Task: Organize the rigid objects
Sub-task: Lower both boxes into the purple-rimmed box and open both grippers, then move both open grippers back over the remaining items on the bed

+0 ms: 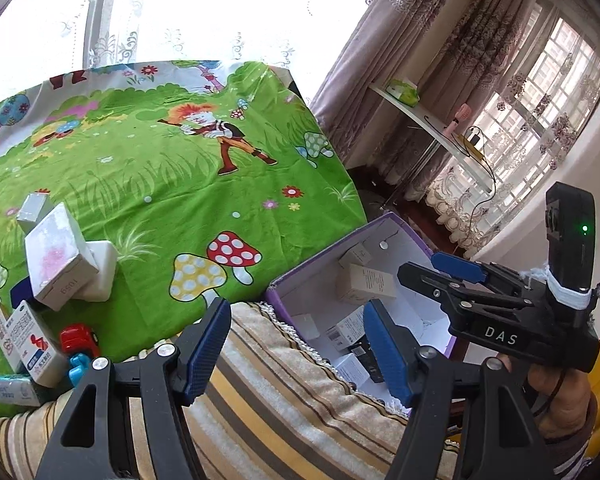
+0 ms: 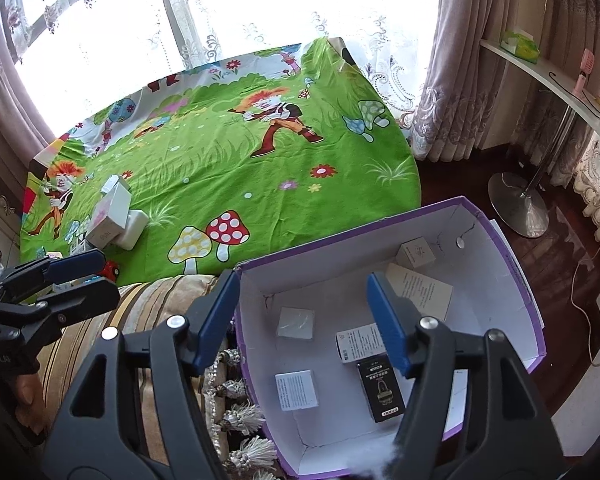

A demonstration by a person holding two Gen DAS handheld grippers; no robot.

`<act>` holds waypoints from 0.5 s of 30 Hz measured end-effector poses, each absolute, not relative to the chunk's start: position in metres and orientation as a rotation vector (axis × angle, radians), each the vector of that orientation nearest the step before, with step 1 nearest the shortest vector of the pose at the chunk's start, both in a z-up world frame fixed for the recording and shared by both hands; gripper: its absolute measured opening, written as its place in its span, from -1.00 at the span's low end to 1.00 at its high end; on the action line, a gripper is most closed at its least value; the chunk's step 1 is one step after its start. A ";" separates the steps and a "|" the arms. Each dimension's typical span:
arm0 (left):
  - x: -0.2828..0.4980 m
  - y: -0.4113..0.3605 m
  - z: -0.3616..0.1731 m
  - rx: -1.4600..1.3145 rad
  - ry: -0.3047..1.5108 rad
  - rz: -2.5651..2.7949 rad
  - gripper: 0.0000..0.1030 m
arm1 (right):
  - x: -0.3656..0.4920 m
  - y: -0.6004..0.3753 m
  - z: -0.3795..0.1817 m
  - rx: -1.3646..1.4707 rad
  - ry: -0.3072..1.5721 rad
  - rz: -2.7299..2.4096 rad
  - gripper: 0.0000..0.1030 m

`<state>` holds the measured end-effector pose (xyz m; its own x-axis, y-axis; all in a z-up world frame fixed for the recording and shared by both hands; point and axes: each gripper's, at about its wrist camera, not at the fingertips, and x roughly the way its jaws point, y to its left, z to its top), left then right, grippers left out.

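- The right gripper (image 2: 302,320) hangs over the purple storage box (image 2: 512,264), its blue pads parted fairly wide with nothing between them and touching nothing
- Seen from the left wrist view, that same gripper (image 1: 436,266) reaches in above the box's right side, carried by a hand (image 1: 556,384) at the lower right
- The left gripper (image 1: 296,352) is likewise parted about halfway and empty, poised above the striped cushion (image 1: 284,400) just beside the box's near left wall; in the right wrist view it (image 2: 86,274) shows at the left edge, near the bed's near left corner
- Inside the box (image 1: 312,276) lie loose packages on its white floor: a black carton (image 2: 380,388) near the front wall, a white printed carton (image 2: 358,342) touching it behind, two square white packets (image 2: 296,390) toward the left wall, a beige carton (image 2: 424,290) and a small cube box (image 2: 416,252) toward the far wall
- On the green cartoon bedsheet (image 1: 172,184), near its left edge, white cartons (image 1: 60,256) are stacked crookedly
- At the sheet's near left corner lie medicine boxes (image 1: 32,340), with a red toy car (image 1: 78,338) just beside them
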<state>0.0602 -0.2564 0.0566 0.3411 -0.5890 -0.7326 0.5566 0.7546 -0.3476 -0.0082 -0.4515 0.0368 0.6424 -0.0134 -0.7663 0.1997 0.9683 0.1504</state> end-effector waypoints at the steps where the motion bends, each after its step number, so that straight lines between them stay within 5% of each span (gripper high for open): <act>1: 0.060 -0.253 0.057 -0.033 0.963 -0.734 0.35 | -0.008 -0.450 0.038 0.232 0.864 -0.124 0.38; 15: 0.065 -0.205 0.052 -0.060 0.968 -0.601 0.35 | -0.002 -0.407 0.060 0.081 0.803 -0.181 0.76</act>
<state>0.0650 -0.2049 0.0518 0.4183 -0.5052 -0.7548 0.4530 0.8363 -0.3087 -0.0021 -0.4075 0.0597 0.6802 -0.1308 -0.7213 0.1921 0.9814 0.0032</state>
